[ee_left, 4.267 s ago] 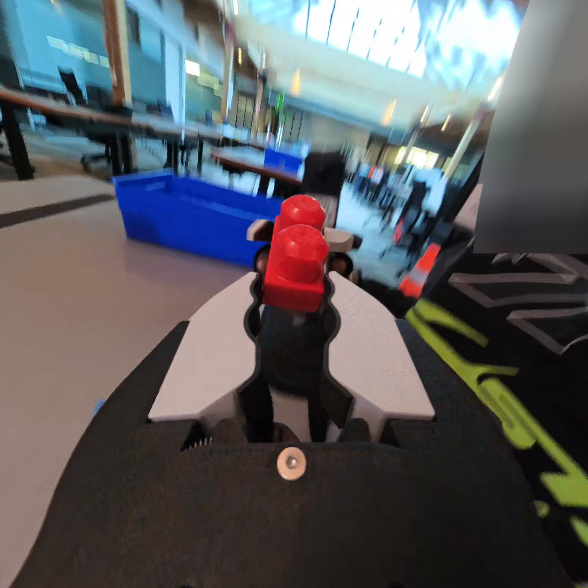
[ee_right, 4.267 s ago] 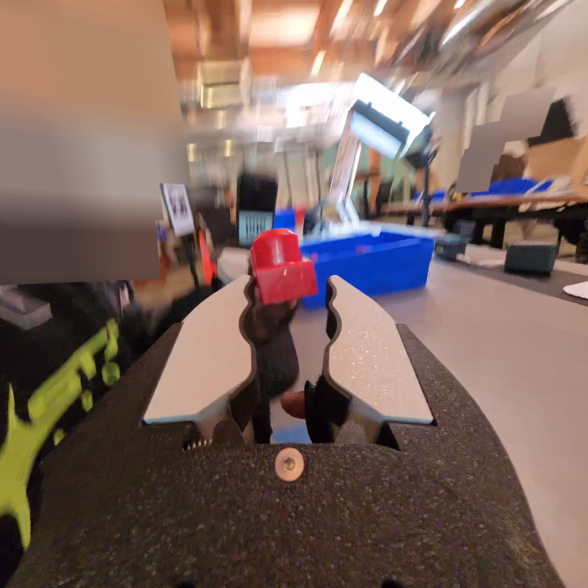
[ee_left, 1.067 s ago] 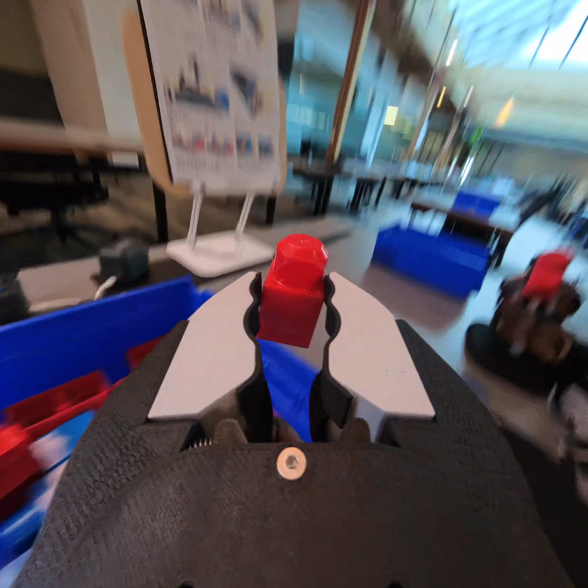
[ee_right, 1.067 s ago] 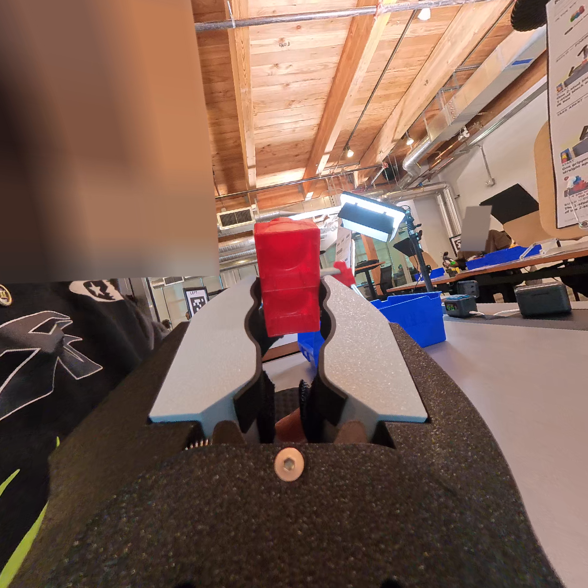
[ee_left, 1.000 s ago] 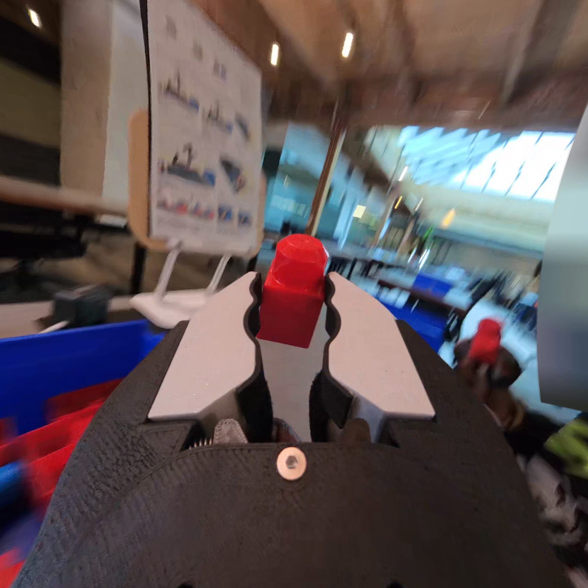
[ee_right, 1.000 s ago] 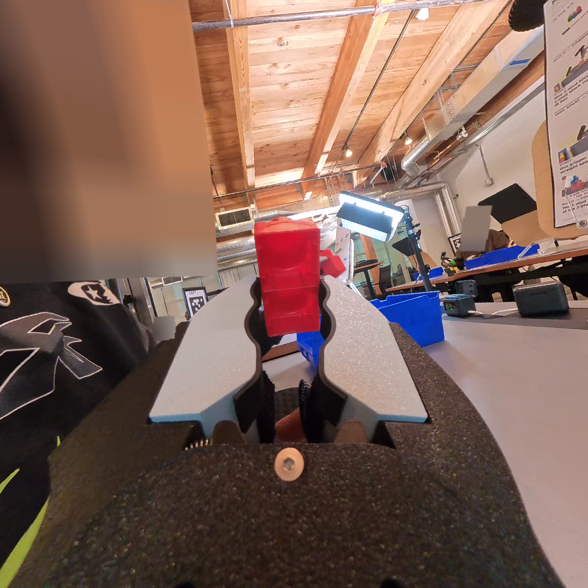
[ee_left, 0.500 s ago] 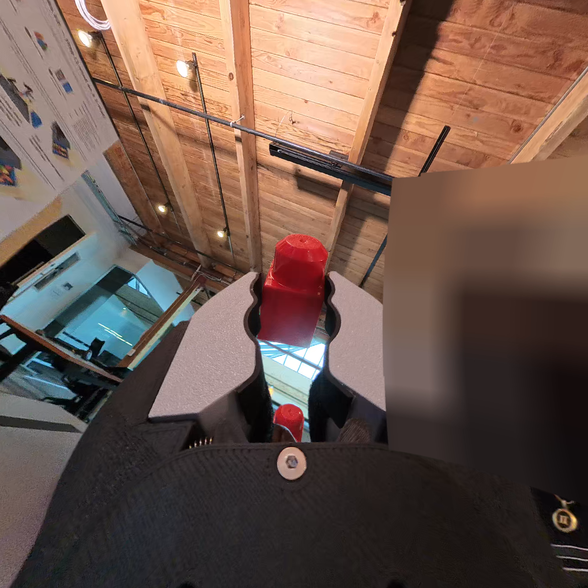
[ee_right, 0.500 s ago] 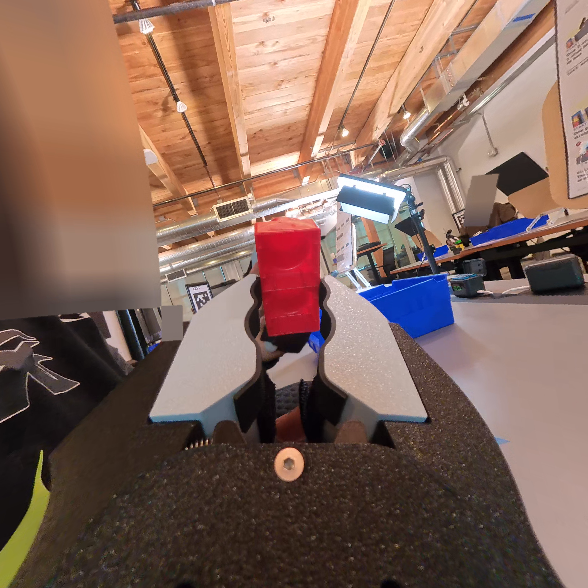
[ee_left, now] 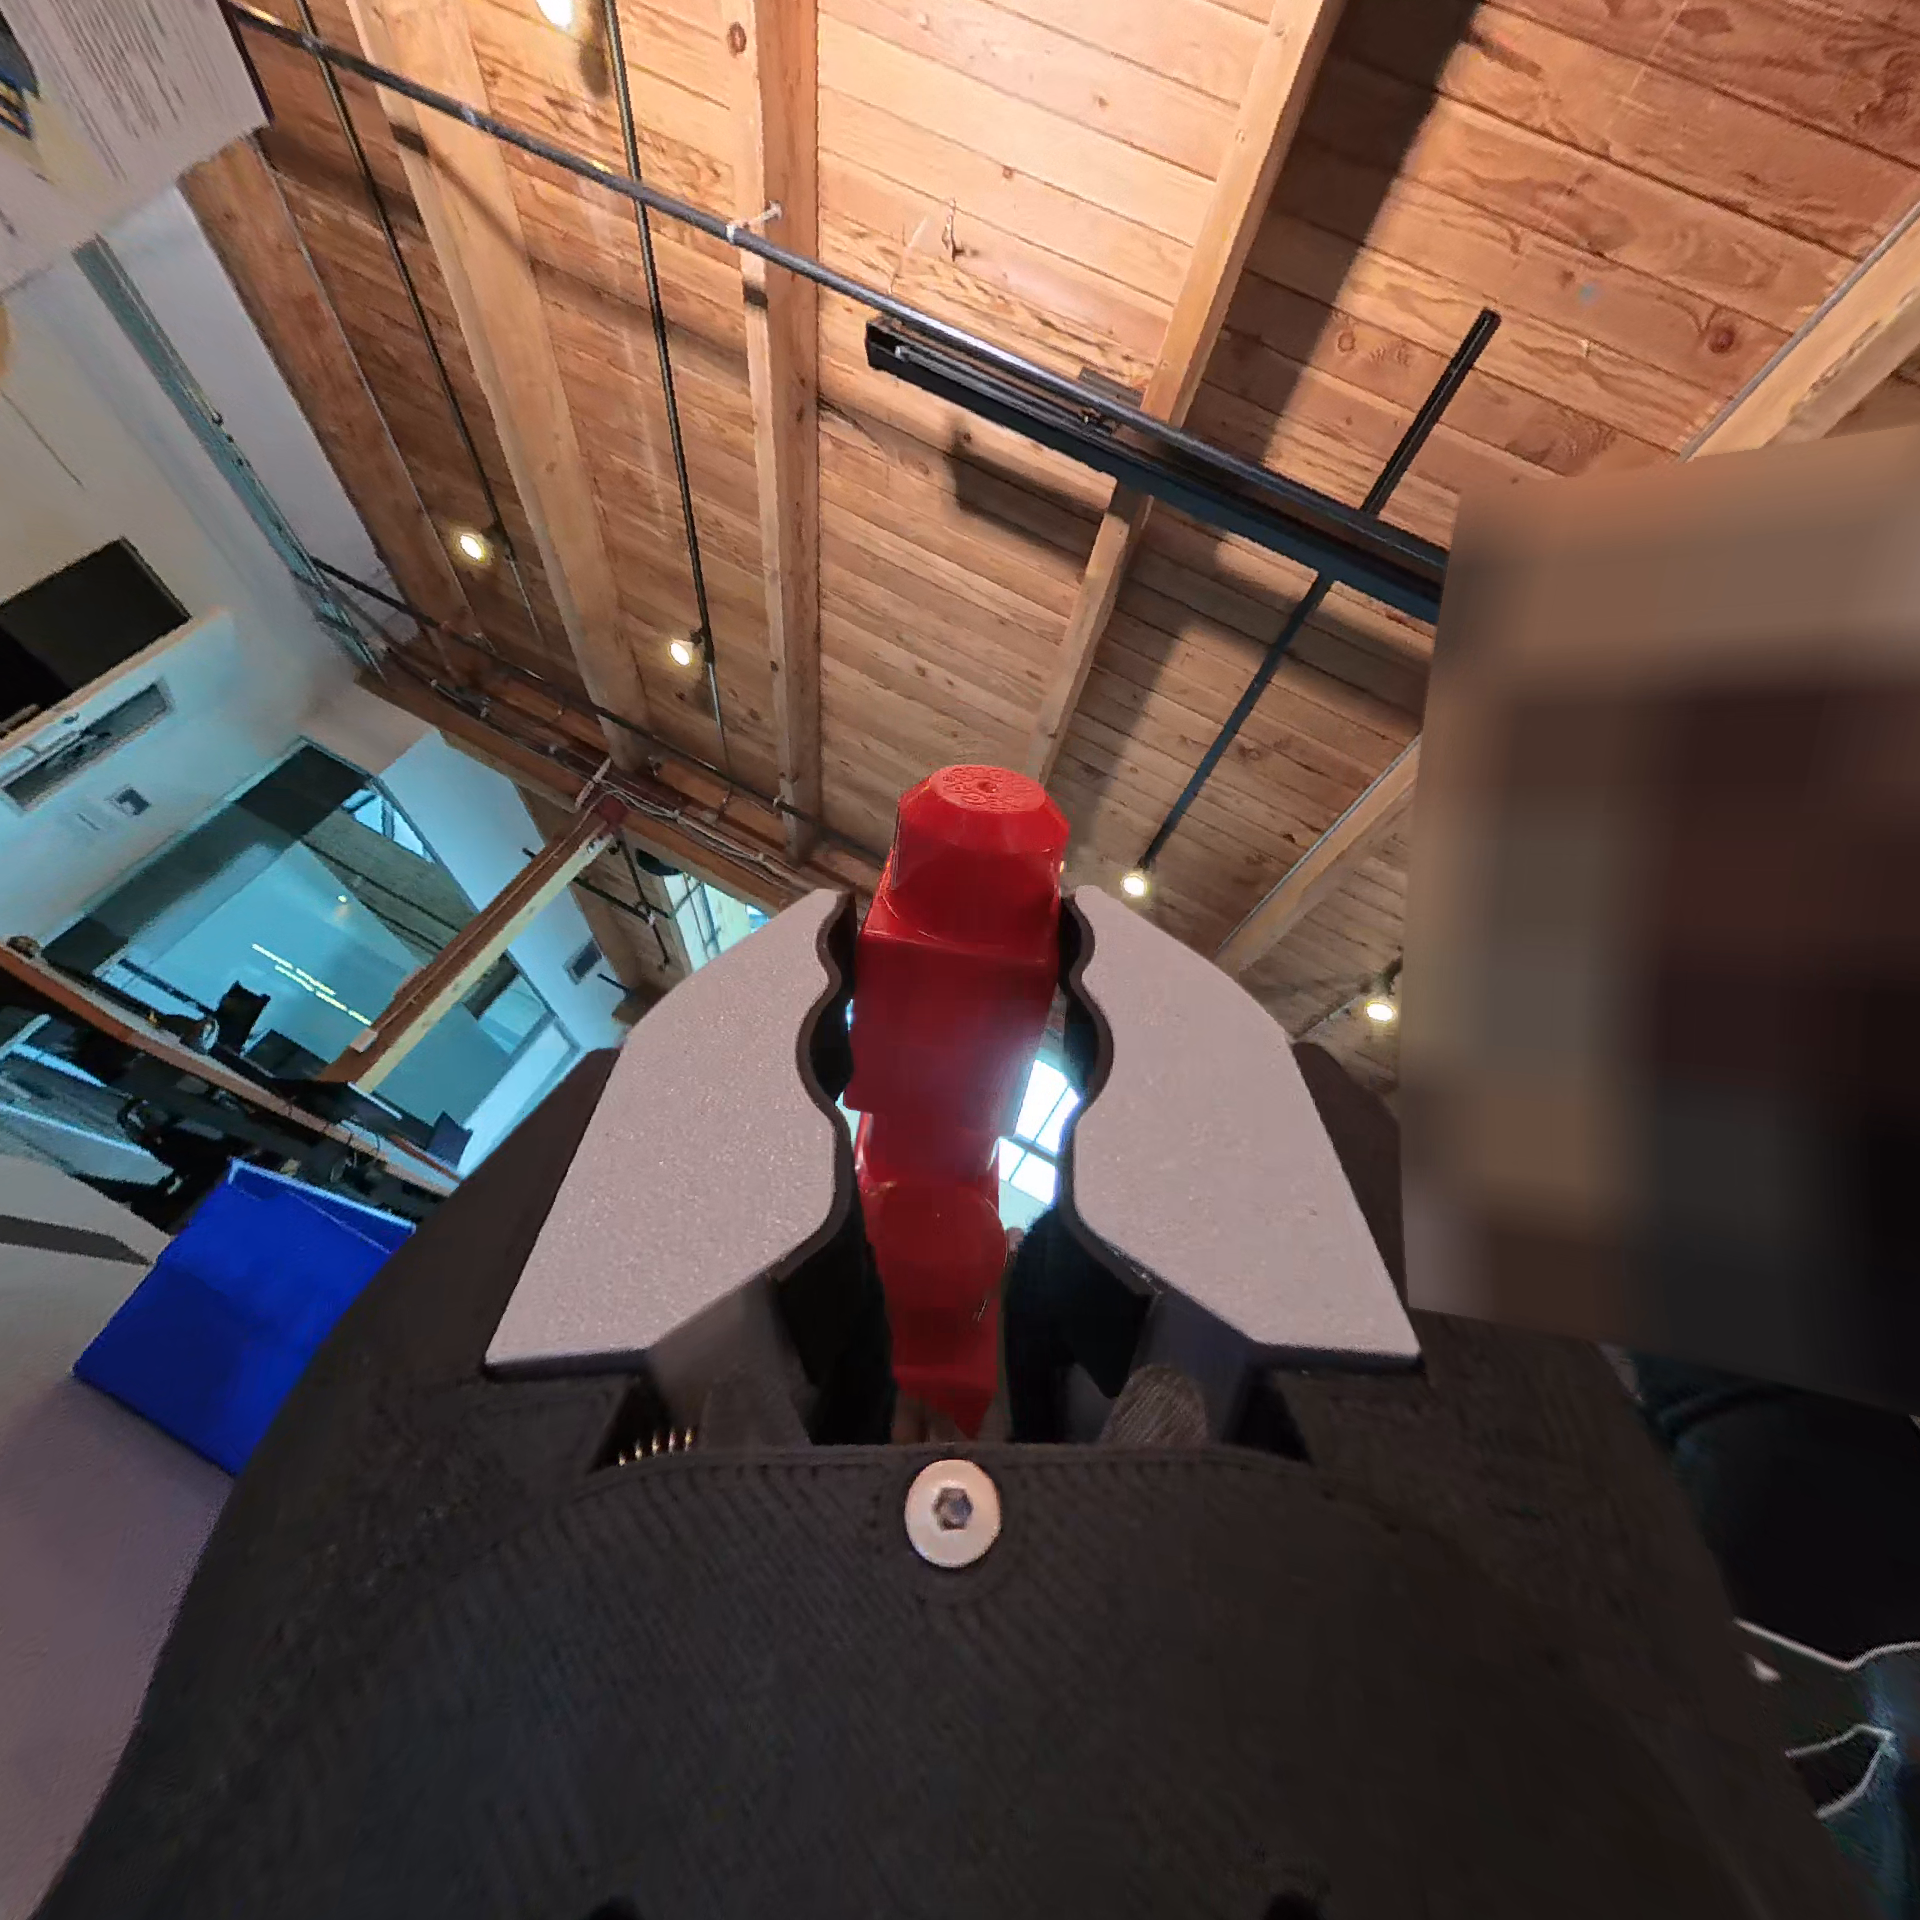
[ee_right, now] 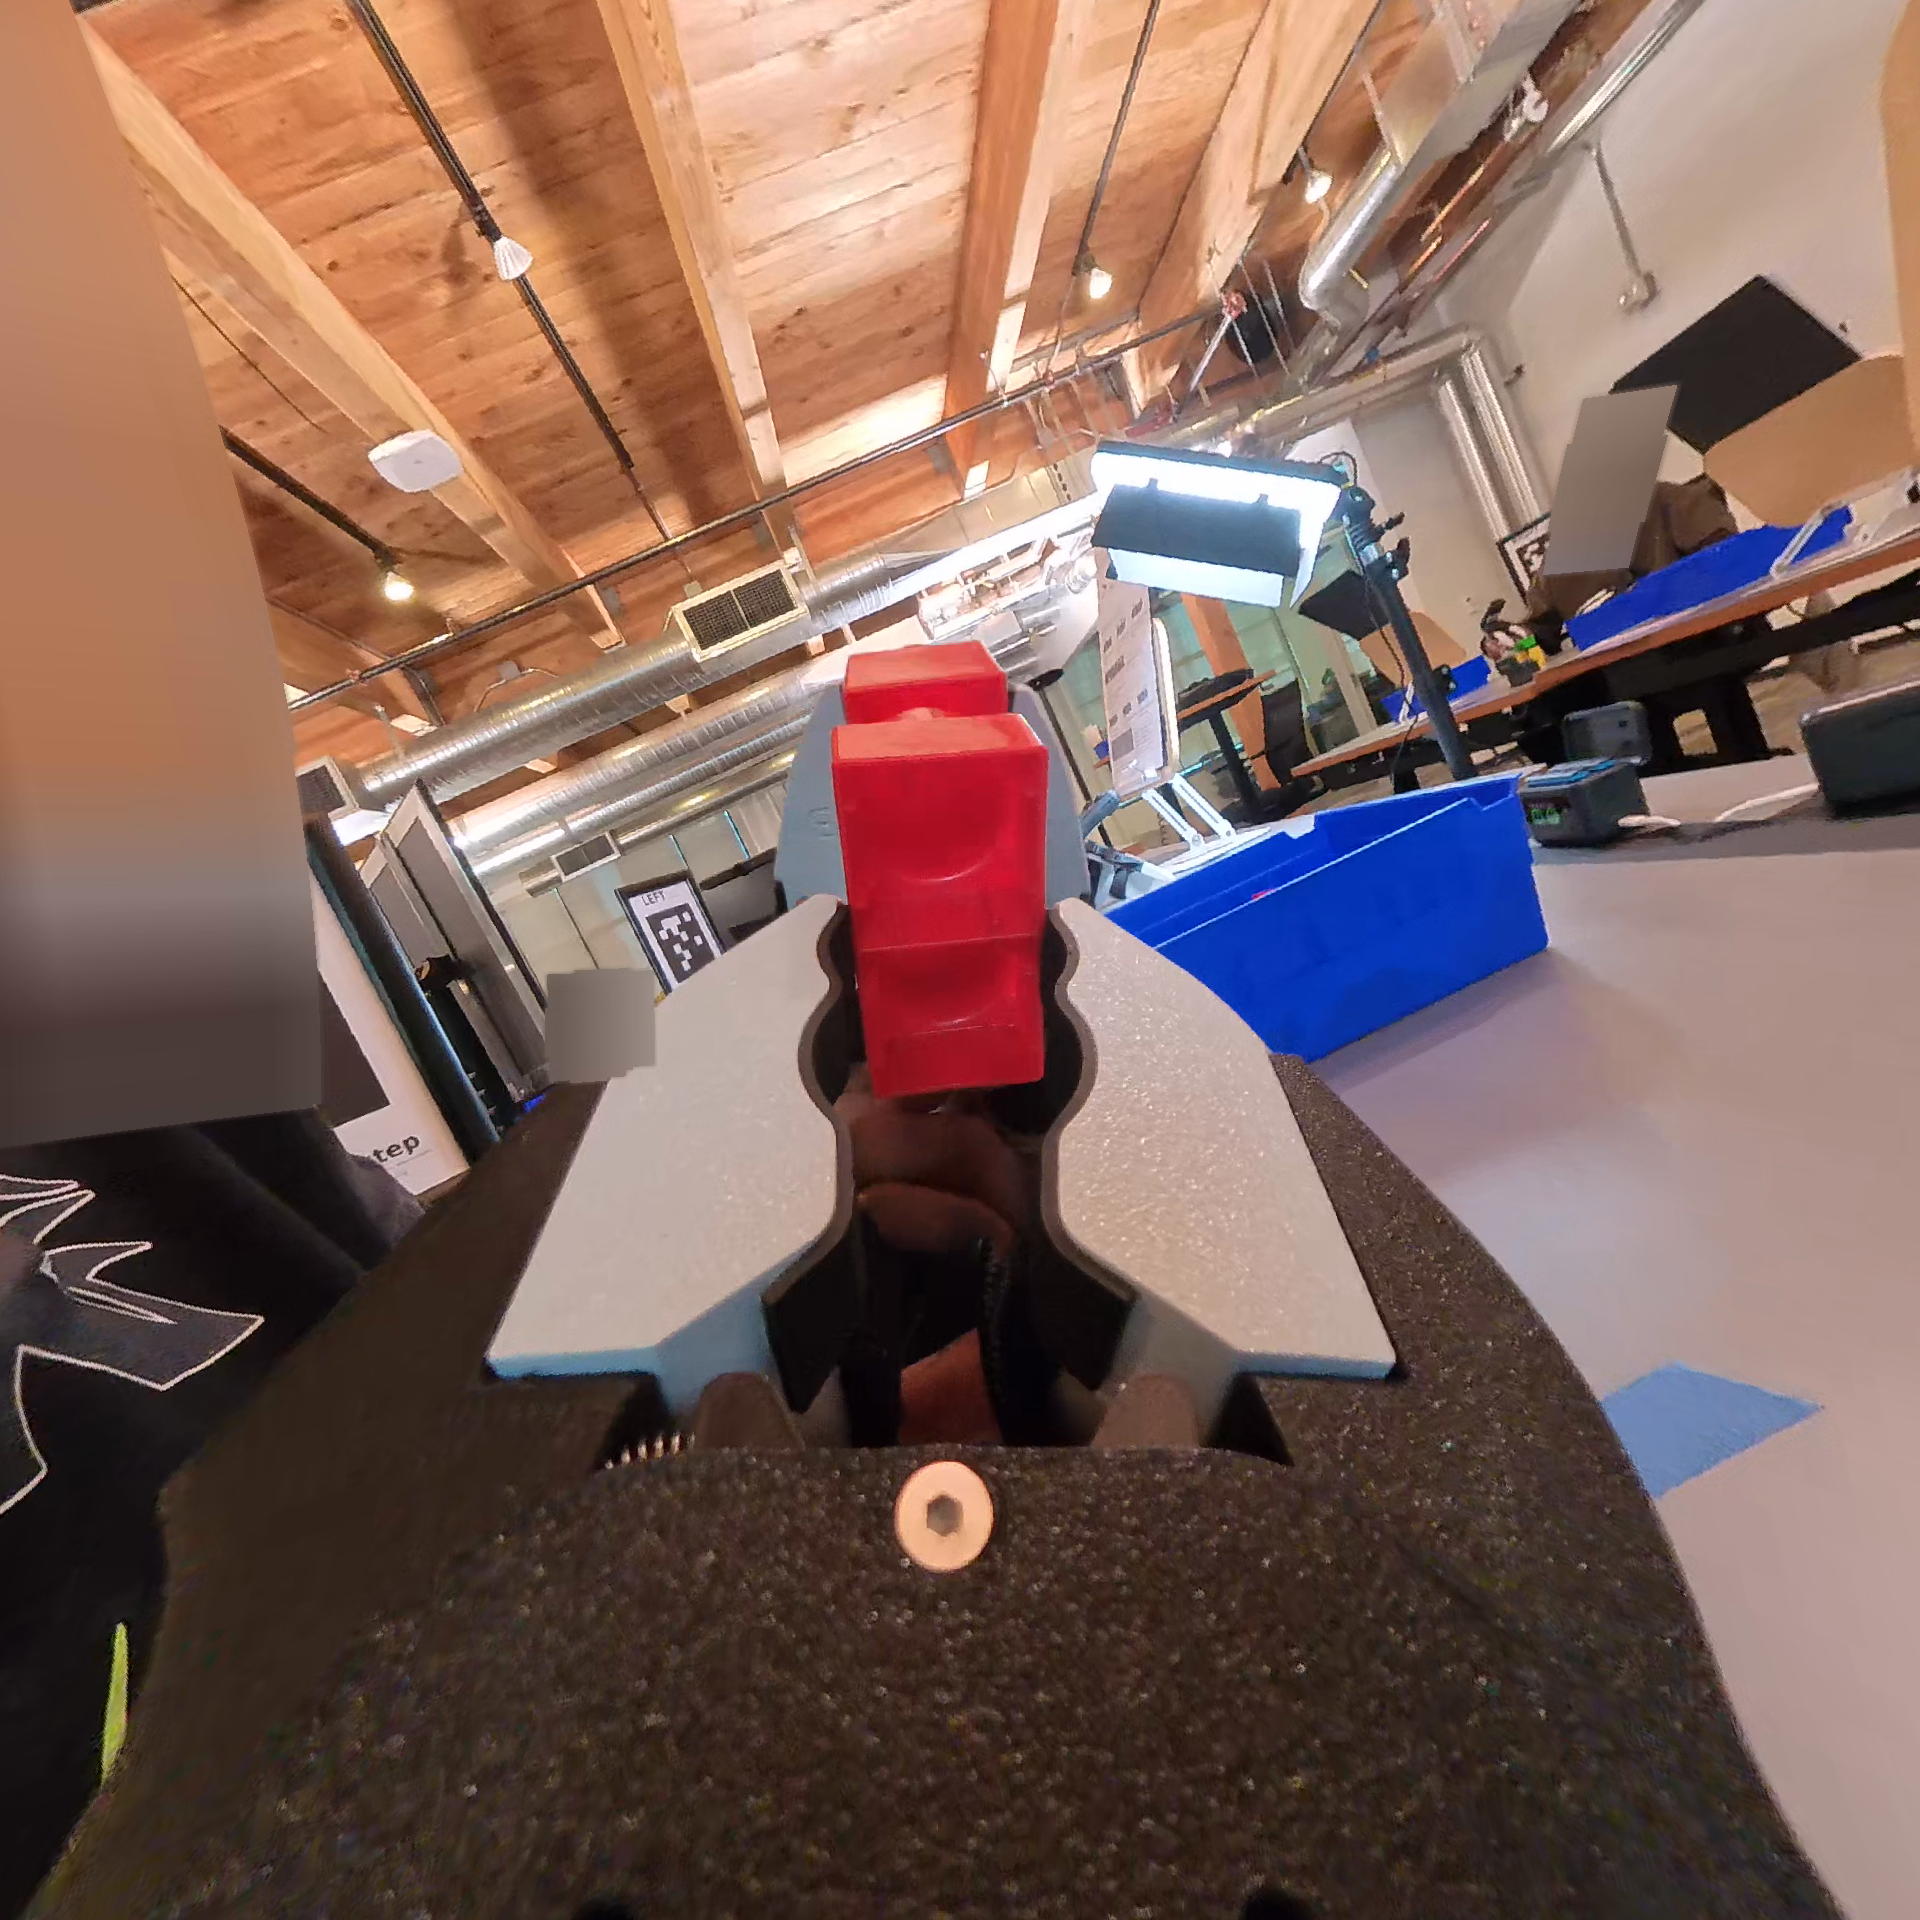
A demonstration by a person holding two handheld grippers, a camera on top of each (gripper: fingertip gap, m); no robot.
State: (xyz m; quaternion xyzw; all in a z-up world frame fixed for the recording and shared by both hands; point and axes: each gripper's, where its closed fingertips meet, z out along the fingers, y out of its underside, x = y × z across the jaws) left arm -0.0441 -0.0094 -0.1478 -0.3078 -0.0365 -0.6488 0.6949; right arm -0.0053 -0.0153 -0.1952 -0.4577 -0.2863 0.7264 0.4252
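Note:
My left gripper [ee_left: 956, 935] points up at the wooden ceiling and is shut on a red brick [ee_left: 961, 997], stud end forward, with both pads pressed on its sides. A second red brick [ee_left: 935, 1268] shows low between its fingers. My right gripper [ee_right: 940, 935] is shut on a red brick [ee_right: 940, 883] whose hollow underside faces the camera. Just beyond it in the right wrist view is the left gripper's red brick [ee_right: 920, 677], between that gripper's grey fingers [ee_right: 810, 821]. The two bricks are close together; I cannot tell whether they touch.
A blue bin [ee_right: 1382, 914] stands on the grey table [ee_right: 1662, 1195]; it also shows in the left wrist view [ee_left: 249, 1309]. Blue tape [ee_right: 1704, 1423] marks the table. A person's dark clothing [ee_right: 156, 1351] is at the left. A light panel [ee_right: 1205, 530] stands behind.
My left gripper swung from over the blue bin up toward the ceiling, keeping its red brick. Its brick now sits right behind the right gripper's brick. Both grasps held.

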